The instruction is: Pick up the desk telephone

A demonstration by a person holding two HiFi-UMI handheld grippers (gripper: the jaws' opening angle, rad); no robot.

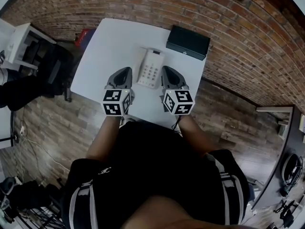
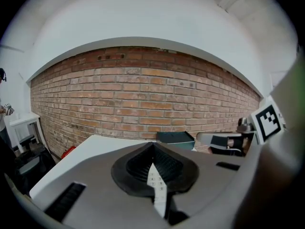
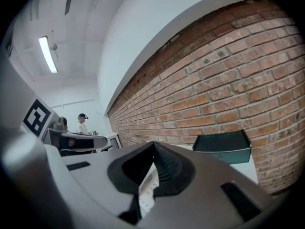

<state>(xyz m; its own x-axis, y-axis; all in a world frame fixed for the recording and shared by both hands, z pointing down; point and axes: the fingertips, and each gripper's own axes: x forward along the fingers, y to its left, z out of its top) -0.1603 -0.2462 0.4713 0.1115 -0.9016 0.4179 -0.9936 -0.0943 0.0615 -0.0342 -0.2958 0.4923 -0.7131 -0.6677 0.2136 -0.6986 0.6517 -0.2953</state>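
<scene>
A white desk telephone (image 1: 151, 68) with a keypad lies in the middle of the white table (image 1: 107, 46). My left gripper (image 1: 124, 72) is just left of its near end, my right gripper (image 1: 167, 70) just right of it. Both are shut with nothing held, and neither touches the phone. In the left gripper view a strip of the keypad (image 2: 157, 187) shows through the narrow slit between the closed jaws. The right gripper view shows the same, a sliver of the telephone (image 3: 147, 189) beyond the closed jaws.
A dark green box (image 1: 188, 42) stands at the table's far right corner, close to the brick wall (image 1: 238, 37). A white shelf unit (image 1: 21, 46) stands off to the left. A person (image 3: 82, 124) is far off at the left of the right gripper view.
</scene>
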